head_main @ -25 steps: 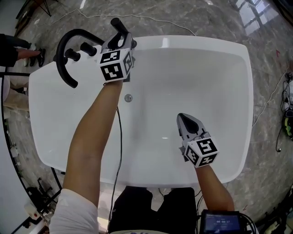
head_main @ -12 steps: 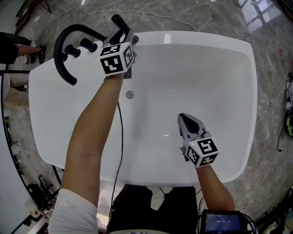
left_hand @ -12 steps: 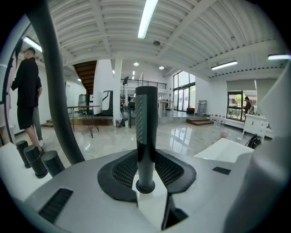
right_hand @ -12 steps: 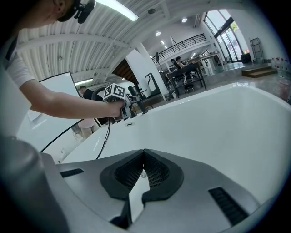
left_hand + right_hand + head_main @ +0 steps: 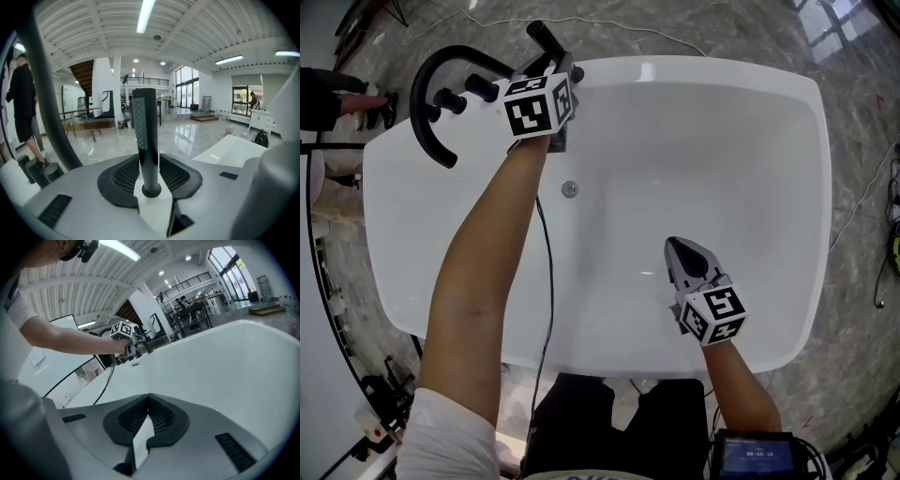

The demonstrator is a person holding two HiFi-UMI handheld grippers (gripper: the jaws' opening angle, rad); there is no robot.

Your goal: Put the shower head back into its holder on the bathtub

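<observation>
The black stick-shaped shower head (image 5: 542, 39) is upright at the white bathtub's far-left rim (image 5: 722, 70). My left gripper (image 5: 560, 73) is shut on it. In the left gripper view the shower head (image 5: 144, 136) stands between the pads, above the left gripper (image 5: 151, 187). Its black hose (image 5: 542, 281) trails along the left arm. The holder is hidden beneath the gripper. My right gripper (image 5: 684, 249) hovers over the tub's near right, shut and empty. The right gripper (image 5: 147, 401) shows its jaws pressed together.
A black curved faucet spout (image 5: 429, 103) and two black knobs (image 5: 464, 92) stand just left of the left gripper. A round overflow fitting (image 5: 570, 189) sits on the tub wall. A person (image 5: 23, 103) stands on the marble floor to the left. Cables lie on the floor (image 5: 862, 206).
My left gripper, still holding the shower head, has edged slightly toward the tub's far rim. The right gripper has stayed where it was.
</observation>
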